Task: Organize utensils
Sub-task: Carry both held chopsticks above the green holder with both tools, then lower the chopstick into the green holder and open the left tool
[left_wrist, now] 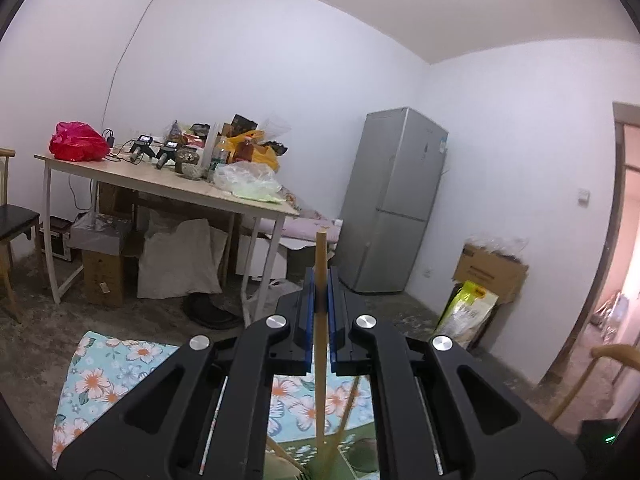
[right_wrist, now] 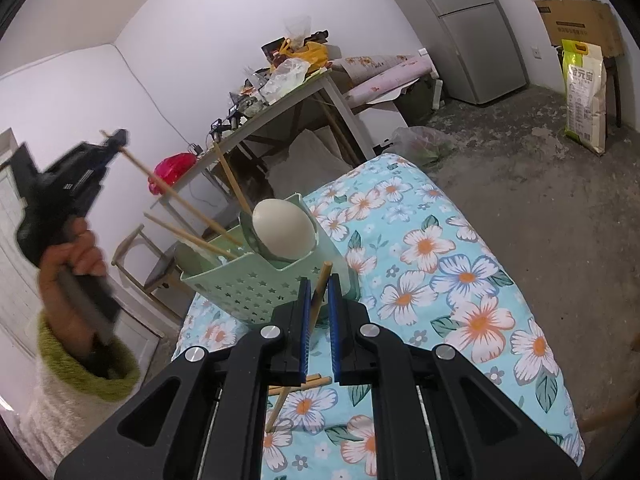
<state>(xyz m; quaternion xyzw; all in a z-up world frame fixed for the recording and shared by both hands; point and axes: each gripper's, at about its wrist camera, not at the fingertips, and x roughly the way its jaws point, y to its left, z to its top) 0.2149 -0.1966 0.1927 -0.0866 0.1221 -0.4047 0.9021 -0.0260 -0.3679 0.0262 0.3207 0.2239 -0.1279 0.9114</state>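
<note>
Two tongs (left_wrist: pixel 320 288) (right_wrist: pixel 318 292), each gripping chopstick (left_wrist: pixel 320 320)

You see a pale green basket (right_wrist: pixel 240 292) with star cut-outs upright on the floral cloth. Within it stand a white-bowled ladle (right_wrist: pixel 280 228) and leaning wooden chopsticks (right_wrist: pixel 192 236). Two more chopsticks (right_wrist: pixel 302 385) lie on the cloth beside it.
</note>
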